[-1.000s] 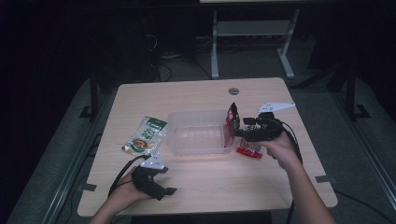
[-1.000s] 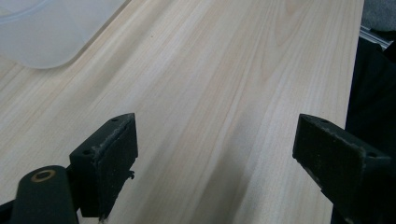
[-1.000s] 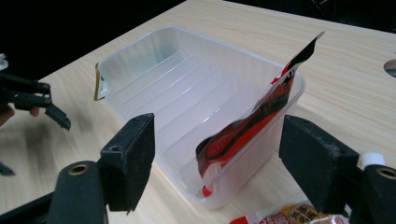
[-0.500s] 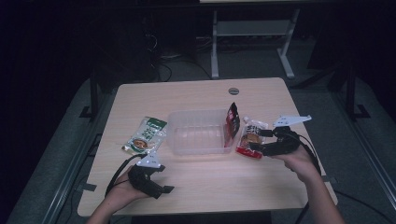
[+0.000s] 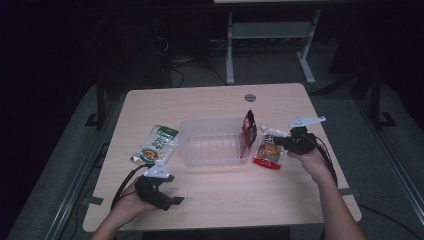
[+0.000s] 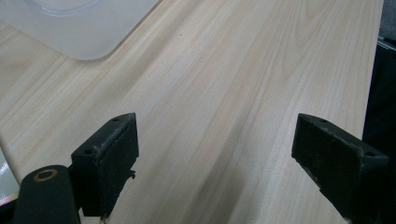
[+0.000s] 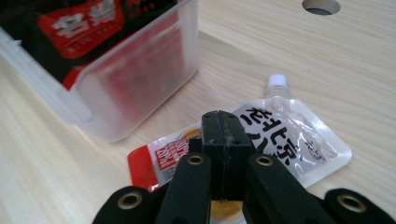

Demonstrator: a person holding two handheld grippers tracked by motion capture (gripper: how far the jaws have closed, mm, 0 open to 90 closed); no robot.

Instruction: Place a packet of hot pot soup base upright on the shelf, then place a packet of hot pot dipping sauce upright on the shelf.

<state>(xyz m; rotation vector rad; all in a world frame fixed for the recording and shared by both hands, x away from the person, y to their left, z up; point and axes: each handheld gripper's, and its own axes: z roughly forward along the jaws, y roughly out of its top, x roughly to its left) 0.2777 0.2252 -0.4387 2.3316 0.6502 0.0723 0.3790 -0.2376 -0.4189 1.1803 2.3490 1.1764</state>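
A clear plastic tub (image 5: 212, 121) stands mid-table, and a red and black pouch (image 5: 248, 131) leans upright inside its right end (image 7: 79, 28). Right of the tub a spouted pouch (image 5: 269, 152) lies flat, white cap pointing away (image 7: 289, 135). My right gripper (image 5: 274, 141) hangs low over it; its jaws have just been closing and now meet (image 7: 223, 126), with no part of the pouch showing between the pads. A green packet (image 5: 156, 145) lies left of the tub. Near the front edge my left gripper (image 5: 172, 199) rests open over bare wood (image 6: 229, 158).
A round cable hole (image 5: 250, 97) sits in the tabletop behind the tub, also seen as a hole (image 7: 321, 5) beyond the spouted pouch. A corner of the tub (image 6: 79, 28) lies ahead of the left jaws. Dark floor and a metal frame (image 5: 270, 35) lie beyond the table.
My right hand has drawn back from the tub's right end, moving right and down to the spouted pouch. The red and black pouch stays leaning in the tub. The left gripper has kept still.
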